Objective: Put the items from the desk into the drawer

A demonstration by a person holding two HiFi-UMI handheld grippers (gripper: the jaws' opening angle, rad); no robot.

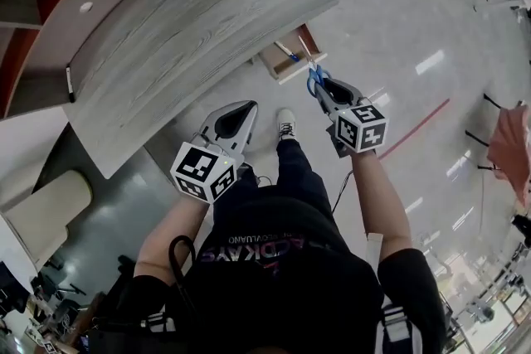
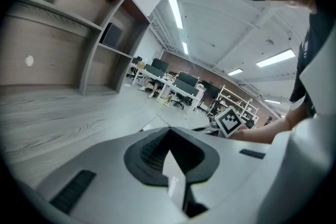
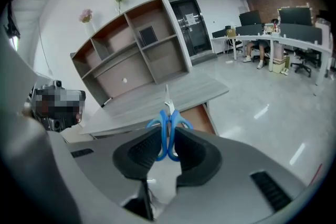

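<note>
Far left of both jaws, desk (image 1: 191,37): grey wood-grain top that runs ahead of the left gripper (image 1: 247,105). A black pen (image 1: 70,84) lies at its edge, well apart from both grippers and off to the left of the left jaws.
Left jaws: closed tip to tip, with nothing between them. They hang beside the desk's near edge, and the desk top spreads ahead and to their left.
Drawer (image 1: 286,58): pulled open under the desk's right end, ahead of the right jaws and to the right of the left ones. A pen (image 1: 288,52) already lies inside.
Scissors (image 1: 314,72): clamped by their blue handles in the right gripper (image 1: 319,85). Their long axis runs straight out along the jaws, blades leading toward the drawer.
Right gripper view: the scissors (image 3: 168,115) stand upright between the black pads, which pinch the handle loops. The drawer's brown inside shows just beyond and to the right of the blades.
Nearer hand: the right, by my reading. In the head view the blade tips overlap the drawer, though I cannot tell how high above it they are.
Likely next: lower the scissors over the opening, then release them.
Floor (image 1: 398,21): glossy pale grey with lamp glare, below and to the right of the right jaws.
Room: open office, with a shelf unit (image 3: 131,50) behind the desk and work tables and chairs further off.
</note>
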